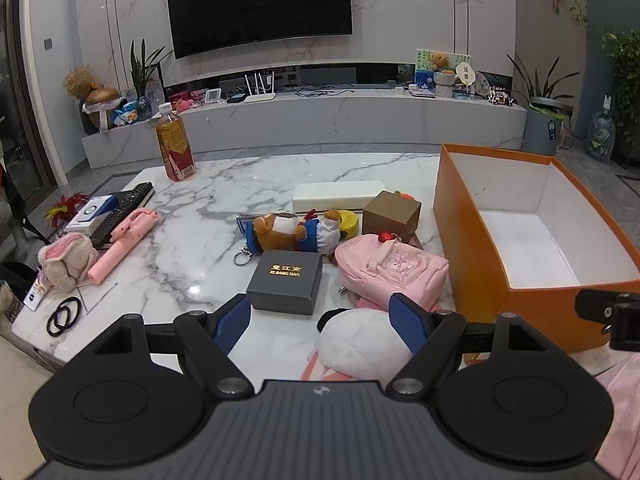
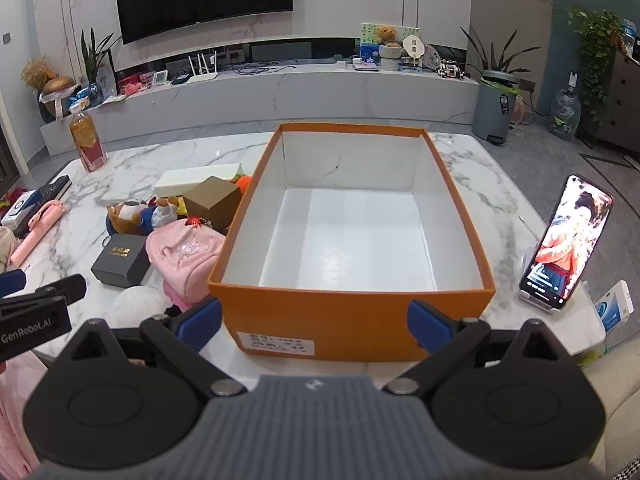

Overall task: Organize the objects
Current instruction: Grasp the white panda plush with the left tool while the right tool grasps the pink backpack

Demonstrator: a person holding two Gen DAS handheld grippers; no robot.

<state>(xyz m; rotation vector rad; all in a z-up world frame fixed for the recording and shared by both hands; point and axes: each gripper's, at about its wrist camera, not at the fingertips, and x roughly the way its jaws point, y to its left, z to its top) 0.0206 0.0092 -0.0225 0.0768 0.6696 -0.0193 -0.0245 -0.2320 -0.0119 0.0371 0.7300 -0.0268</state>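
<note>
Orange cardboard box [image 2: 352,320] with smooth white insides sits open on the shiny white marble table [image 1: 192,216], at about 3 o'clock from the pile of small things. It holds nothing. In the pile lie a soft pink cloth backpack [image 1: 390,270], a dark grey square box with gold letters [image 1: 286,282], a brown cube box [image 1: 392,216], a furry brown teddy bear in blue and white clothes [image 1: 294,232] and a flat white long box [image 1: 338,196]. A fluffy white plush toy [image 1: 360,342] lies at 6 o'clock of the backpack.

The left gripper [image 1: 320,322] has its blue ribbed fingers wide apart, one each side of the fluffy toy's top, holding nothing. The right gripper [image 2: 316,322] is also spread wide, in front of the box's near wall.

Only the right view shows a lit phone on a stand [image 2: 566,240] at 3 o'clock of the box. Only the left view shows black hair bands [image 1: 64,314] at 9 o'clock.
</note>
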